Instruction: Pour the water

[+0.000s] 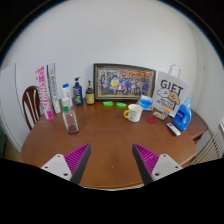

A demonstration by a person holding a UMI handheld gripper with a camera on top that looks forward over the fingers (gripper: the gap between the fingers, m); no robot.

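Clear bottle [70, 116] upright on table, white mug [134, 113] apparently empty beyond

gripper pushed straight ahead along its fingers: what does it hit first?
The open gripper meets only bare round wooden table at first. Farther on, probably the green items before the framed picture; the depth is unclear.

Legible text on the round wooden table.
The only wording that can be read is "GIFT", in dark capitals on the white paper bag [171, 92] standing at the table's far side, beside the framed picture [124, 79]. Smaller lines beneath that word are too small to read, as are the bottle labels, the picture's print and the pink-and-white poster [45, 88] against the wall.
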